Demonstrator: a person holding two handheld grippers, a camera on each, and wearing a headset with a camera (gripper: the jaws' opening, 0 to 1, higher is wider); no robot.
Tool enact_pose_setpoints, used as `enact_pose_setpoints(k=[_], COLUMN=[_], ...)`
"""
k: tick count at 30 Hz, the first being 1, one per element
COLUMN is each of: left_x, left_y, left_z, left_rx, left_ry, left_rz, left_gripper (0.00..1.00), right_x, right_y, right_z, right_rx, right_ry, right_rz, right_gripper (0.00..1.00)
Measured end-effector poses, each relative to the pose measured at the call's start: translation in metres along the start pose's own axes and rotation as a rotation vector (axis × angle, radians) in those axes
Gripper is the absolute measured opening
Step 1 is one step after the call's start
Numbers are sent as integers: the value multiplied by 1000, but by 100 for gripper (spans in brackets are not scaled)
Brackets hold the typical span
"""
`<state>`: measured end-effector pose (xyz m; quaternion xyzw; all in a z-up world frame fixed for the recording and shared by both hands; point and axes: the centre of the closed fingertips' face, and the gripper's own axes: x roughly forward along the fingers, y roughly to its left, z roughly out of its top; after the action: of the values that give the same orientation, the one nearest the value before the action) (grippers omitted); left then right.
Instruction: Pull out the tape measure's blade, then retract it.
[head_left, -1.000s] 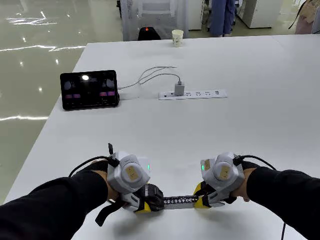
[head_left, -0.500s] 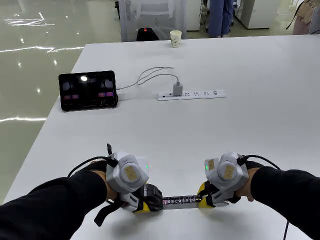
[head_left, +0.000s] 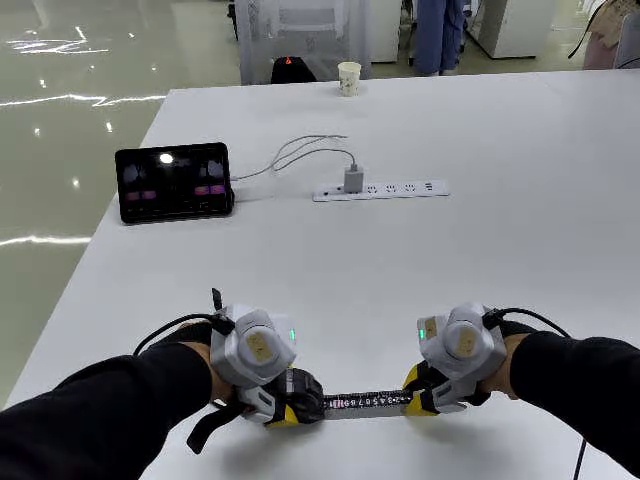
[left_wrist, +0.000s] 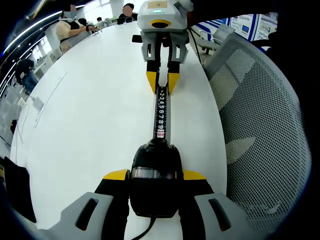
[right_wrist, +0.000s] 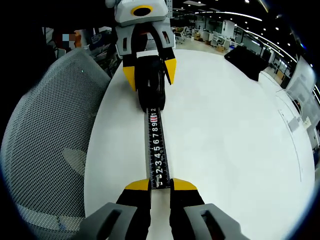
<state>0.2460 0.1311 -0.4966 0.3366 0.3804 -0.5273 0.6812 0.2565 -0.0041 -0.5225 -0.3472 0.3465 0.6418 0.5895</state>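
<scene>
At the near edge of the bench (head_left: 400, 270), the jaws of our left gripper (left_wrist: 155, 175) are closed around the black and yellow tape measure (left_wrist: 156, 187), gripping its body on both sides. The jaws of our right gripper (right_wrist: 161, 185) are drawn narrow, pinching the free end of the blade (right_wrist: 155, 145). A short run of that blade, its numbers legible, spans straight between the two grippers. It lies low over the white surface, and we cannot tell whether the case rests on it. We judge the pull-out to be in hand and only partly done, since just the first stretch of blade is showing. The next move calls for the right gripper to draw away along the blade's own line while the left holds the case steady. After that the blade should be guided back in, not let go to snap home. A grey mesh chair (left_wrist: 260, 130) stands just beside the bench's near edge. Well apart, toward the far side, lie a power strip (head_left: 385, 189) with a charger plugged in, a dark tablet (head_left: 173, 182) and a paper cup (head_left: 348, 77).
</scene>
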Motion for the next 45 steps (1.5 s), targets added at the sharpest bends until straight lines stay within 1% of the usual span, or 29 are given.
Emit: enact_pose_setpoints(k=[17,23,28,34,45], left_x=[0,0,0,-1,-1], left_y=[0,0,0,0,1], left_z=[1,1,0,0,0], left_rx=[-1,-1,-1,0,1], left_ry=[-2,-3,-4,-4,-3], left_rz=[-1,-1,0,-1,0], left_gripper=[32,32,32,32,32], right_x=[-8,-11,-13,-15,-20], right_y=[0,0,-1,-1,-2], right_z=[-15,-18,-21,-25,-32], right_rx=[7,1,13,-1,10], right_ry=[12,19,15,25,27], right_rz=[-1,-4,-7,-7,-10], right_gripper=[10,10,10,10,10])
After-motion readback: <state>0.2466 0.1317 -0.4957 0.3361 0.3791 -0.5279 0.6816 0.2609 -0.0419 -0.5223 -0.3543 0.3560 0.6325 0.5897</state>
